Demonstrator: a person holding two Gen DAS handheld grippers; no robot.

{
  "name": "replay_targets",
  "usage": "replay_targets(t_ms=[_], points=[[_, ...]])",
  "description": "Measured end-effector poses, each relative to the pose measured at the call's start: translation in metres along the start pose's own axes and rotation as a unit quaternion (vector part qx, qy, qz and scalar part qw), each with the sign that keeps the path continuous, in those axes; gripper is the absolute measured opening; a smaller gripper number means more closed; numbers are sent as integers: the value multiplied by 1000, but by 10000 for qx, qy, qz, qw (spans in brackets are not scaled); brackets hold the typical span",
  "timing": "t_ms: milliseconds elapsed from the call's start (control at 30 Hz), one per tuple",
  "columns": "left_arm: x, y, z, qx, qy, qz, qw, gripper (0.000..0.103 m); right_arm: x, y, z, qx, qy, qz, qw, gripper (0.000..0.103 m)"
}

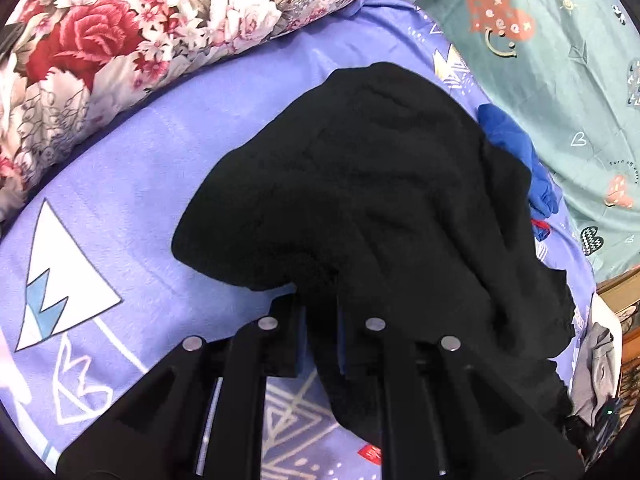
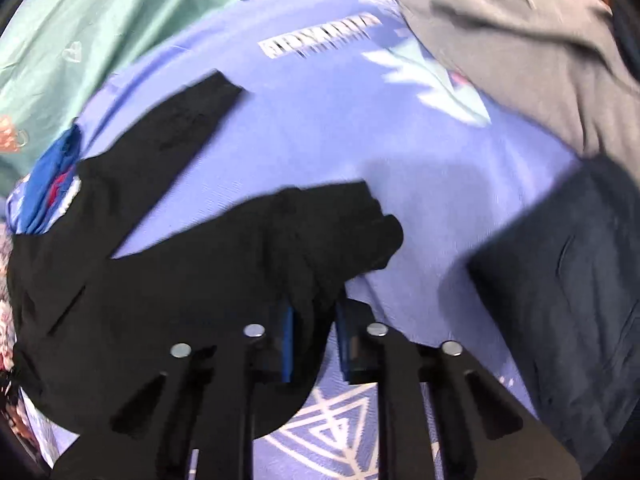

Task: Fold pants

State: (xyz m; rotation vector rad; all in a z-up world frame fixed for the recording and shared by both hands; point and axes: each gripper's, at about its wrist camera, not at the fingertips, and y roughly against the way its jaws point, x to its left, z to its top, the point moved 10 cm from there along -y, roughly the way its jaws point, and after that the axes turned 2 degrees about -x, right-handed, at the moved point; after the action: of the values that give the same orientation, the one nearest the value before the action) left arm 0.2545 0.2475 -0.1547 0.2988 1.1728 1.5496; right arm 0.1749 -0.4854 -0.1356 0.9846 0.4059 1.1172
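Black pants point(image 1: 360, 180) lie crumpled on a purple patterned bed sheet point(image 1: 140, 200). My left gripper point(image 1: 320, 320) is shut on the near edge of the cloth, which bunches up between its fingers and drapes down to the right. In the right wrist view the pants point(image 2: 160, 280) spread to the left, with one leg point(image 2: 192, 112) stretched out flat toward the far side. My right gripper point(image 2: 314, 320) is shut on the bunched end of the other leg, black cloth squeezed between its blue pads point(image 2: 287, 344).
A floral quilt point(image 1: 120, 32) lies at the far left and a teal blanket point(image 1: 560, 80) at the far right. A blue garment point(image 1: 516, 148) sits against the pants. A grey garment point(image 2: 500, 40) and a dark navy one point(image 2: 560, 280) lie on the sheet point(image 2: 360, 140) to the right.
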Motion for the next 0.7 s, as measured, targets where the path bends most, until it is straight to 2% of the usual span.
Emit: replay_targets(t_ms=[100, 167, 233, 300, 433, 567, 600, 633, 667, 700], points=[[6, 22, 8, -188, 191, -85, 9996, 11, 6, 39, 9, -410, 227, -18, 9989, 15], [10, 40, 11, -409, 89, 208, 9989, 11, 9, 65, 11, -730, 569, -160, 9956, 15], [12, 60, 7, -679, -67, 508, 9964, 10, 6, 82, 3, -849, 708, -217, 9936, 15], [14, 84, -2, -976, -132, 538, 9937, 10, -1, 94, -11, -852, 744, -196, 9934, 15], [33, 119, -34, -1147, -97, 476, 9922, 10, -21, 93, -52, -546, 703, -96, 9960, 15], [60, 112, -63, -794, -129, 570, 9951, 11, -40, 66, -94, 54, 648, -142, 9978, 17], [65, 103, -66, -652, -216, 727, 9950, 14, -43, 61, -99, 164, 676, -243, 9973, 26], [70, 95, -71, -495, -282, 895, 9944, 15, -50, 54, -103, 281, 754, -550, 9952, 44], [74, 91, -75, -403, -312, 989, 9938, 18, -53, 55, -105, 220, 803, -744, 9937, 53], [77, 91, -76, -376, -320, 1092, 9928, 21, -57, 66, -98, -70, 900, -1098, 9898, 60]])
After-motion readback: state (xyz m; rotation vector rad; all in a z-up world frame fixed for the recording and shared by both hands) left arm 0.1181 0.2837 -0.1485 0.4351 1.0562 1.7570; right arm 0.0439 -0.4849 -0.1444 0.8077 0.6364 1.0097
